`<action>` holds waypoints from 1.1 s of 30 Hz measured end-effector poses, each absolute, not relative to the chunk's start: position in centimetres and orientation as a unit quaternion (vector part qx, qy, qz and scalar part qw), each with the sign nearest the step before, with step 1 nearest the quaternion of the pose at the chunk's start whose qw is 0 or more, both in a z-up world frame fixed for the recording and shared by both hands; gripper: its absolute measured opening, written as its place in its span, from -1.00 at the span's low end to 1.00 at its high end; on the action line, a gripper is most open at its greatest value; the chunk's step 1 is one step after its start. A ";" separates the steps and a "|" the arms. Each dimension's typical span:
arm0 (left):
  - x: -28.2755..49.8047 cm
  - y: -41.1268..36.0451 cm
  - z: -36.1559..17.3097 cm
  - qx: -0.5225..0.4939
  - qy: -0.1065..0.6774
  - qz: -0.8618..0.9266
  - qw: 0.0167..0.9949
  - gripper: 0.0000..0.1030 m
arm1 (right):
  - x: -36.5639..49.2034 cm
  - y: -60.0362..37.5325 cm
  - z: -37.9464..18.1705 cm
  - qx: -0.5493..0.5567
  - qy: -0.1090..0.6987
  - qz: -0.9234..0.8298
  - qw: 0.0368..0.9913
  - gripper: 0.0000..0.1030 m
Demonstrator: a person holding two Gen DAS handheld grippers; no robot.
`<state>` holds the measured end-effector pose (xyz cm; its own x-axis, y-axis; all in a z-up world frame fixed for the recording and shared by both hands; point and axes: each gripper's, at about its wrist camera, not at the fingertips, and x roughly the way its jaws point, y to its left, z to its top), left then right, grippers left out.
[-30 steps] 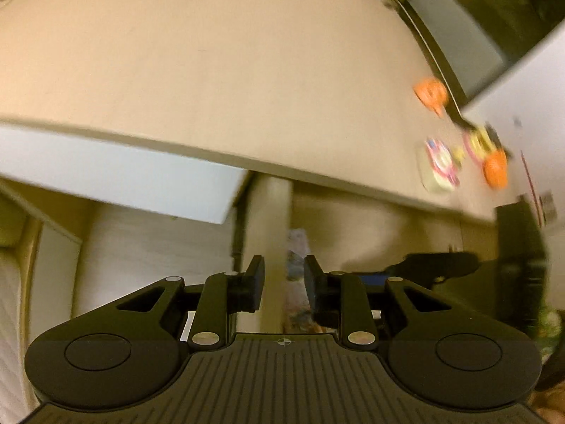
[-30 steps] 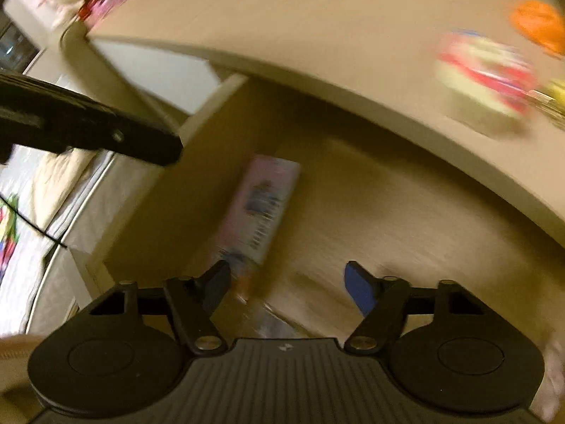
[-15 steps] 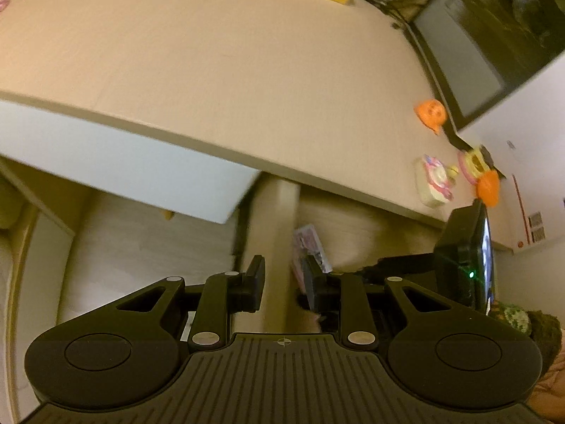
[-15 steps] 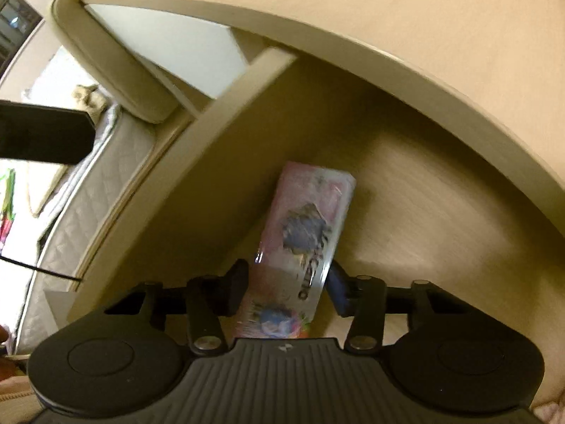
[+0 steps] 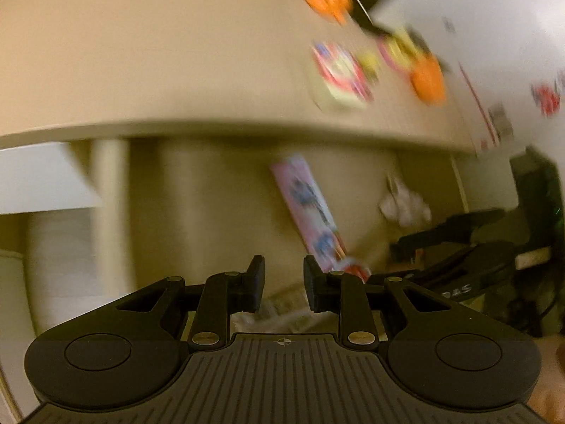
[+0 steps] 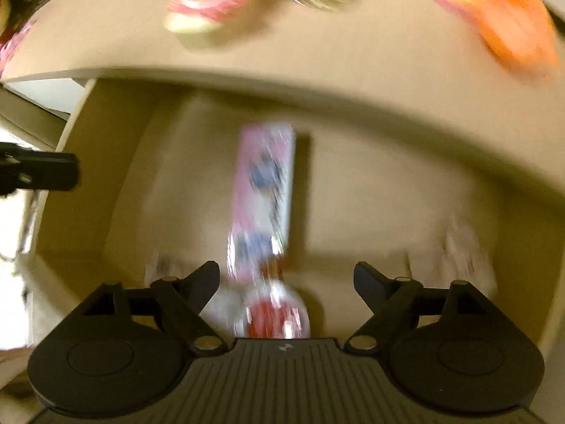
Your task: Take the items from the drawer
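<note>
Desk-top (image 6: 317, 56) fills the upper half of both views, open drawer (image 6: 370, 194) below it; heavy motion blur throughout.

Right gripper (image 6: 286, 275): jaws were pinched close around the pink box half a second ago, now opening wide; pink box (image 6: 263, 190) runs from between them out toward 12 o'clock, lying on the drawer floor; pads clear of it, so no grip; reads as a released or missed pinch, item not out yet.

Left gripper (image 5: 280, 279): narrow gap, unchanged over the last second, nothing between the jaws; it has swung from the drawer's side wall to over the drawer; same box (image 5: 310, 212) now at its 1 o'clock, white crumpled item (image 5: 406, 205) at 2 o'clock.

Further out: toys on the desk, orange one (image 6: 512, 28) at 2 o'clock and pink-white one (image 6: 208, 10) at 11 in the right view.

Judgement: box still to be lifted; right needs to re-close on it.
</note>
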<state>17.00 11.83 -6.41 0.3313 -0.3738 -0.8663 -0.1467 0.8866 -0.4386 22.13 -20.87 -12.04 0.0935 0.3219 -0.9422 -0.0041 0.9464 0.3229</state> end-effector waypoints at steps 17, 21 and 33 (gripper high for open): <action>19.5 6.8 -11.4 -0.160 0.652 -0.157 0.724 -0.55 | 20.9 -21.9 -12.1 0.165 0.630 0.034 0.758 -0.04; 19.8 6.2 -12.3 -0.163 0.673 -0.183 0.697 -0.55 | 21.9 -22.6 -10.4 0.161 0.612 0.046 0.773 0.35; 20.0 6.4 -12.7 -0.123 0.689 -0.169 0.694 -0.59 | 19.3 -17.7 -17.2 0.210 0.713 0.113 0.659 -0.20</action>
